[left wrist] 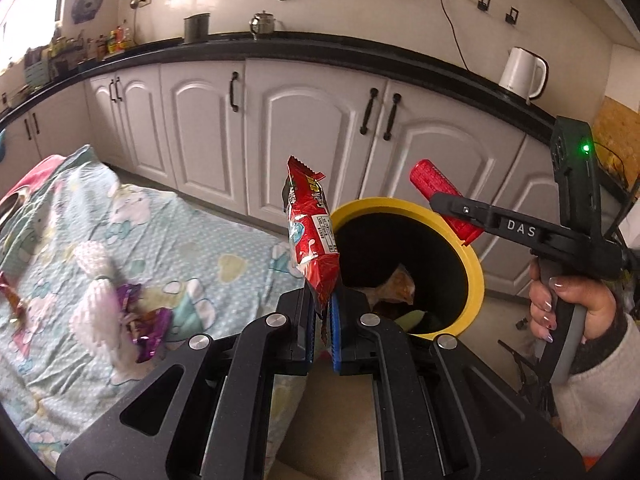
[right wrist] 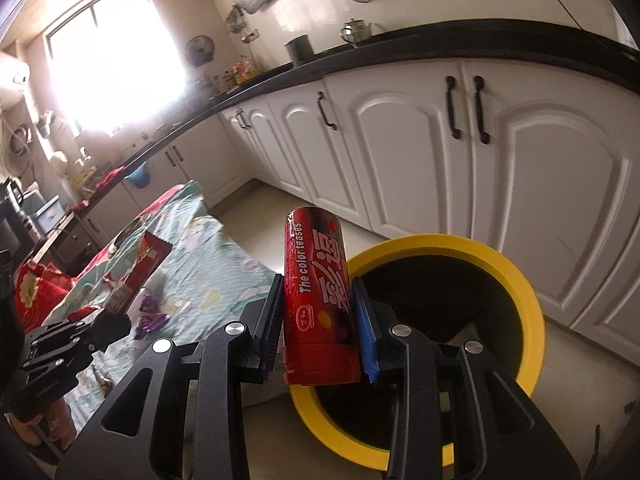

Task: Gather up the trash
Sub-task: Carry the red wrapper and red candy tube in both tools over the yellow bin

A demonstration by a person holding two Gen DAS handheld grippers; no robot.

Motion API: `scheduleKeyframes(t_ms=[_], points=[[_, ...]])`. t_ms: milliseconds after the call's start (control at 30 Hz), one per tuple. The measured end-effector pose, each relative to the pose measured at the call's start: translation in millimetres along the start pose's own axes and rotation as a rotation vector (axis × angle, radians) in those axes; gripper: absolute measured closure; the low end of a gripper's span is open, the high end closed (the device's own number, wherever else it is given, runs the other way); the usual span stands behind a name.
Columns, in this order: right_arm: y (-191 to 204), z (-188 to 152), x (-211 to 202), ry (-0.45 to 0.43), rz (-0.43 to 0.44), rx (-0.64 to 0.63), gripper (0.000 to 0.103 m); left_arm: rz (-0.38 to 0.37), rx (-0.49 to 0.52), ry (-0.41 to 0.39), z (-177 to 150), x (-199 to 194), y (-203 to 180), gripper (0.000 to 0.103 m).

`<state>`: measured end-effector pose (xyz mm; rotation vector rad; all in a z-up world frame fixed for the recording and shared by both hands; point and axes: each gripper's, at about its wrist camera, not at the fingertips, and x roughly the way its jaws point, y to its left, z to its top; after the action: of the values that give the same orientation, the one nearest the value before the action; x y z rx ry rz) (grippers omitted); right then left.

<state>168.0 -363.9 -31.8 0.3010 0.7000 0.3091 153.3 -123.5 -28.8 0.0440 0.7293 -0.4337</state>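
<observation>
Two gripped wrappers (left wrist: 310, 236) (right wrist: 318, 300) — above bin (left wrist: 472, 264).

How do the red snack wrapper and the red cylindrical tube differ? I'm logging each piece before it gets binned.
The red snack wrapper is flat, crinkled and glossy; the red cylindrical tube is rigid and round. The wrapper is pinched by its lower end in the left gripper, while the tube is clamped across its body in the right gripper. Both are red and held near the yellow-rimmed bin.
</observation>
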Motion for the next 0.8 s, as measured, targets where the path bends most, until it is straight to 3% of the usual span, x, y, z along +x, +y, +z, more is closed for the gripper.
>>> scheduleKeyframes(t_ms=[800], points=[[-60.1, -18.0, -1.1, 0.014, -0.074, 0.132, 0.072, -0.086, 0.065, 0.104, -8.0, 62.4, -52.7, 0.1]])
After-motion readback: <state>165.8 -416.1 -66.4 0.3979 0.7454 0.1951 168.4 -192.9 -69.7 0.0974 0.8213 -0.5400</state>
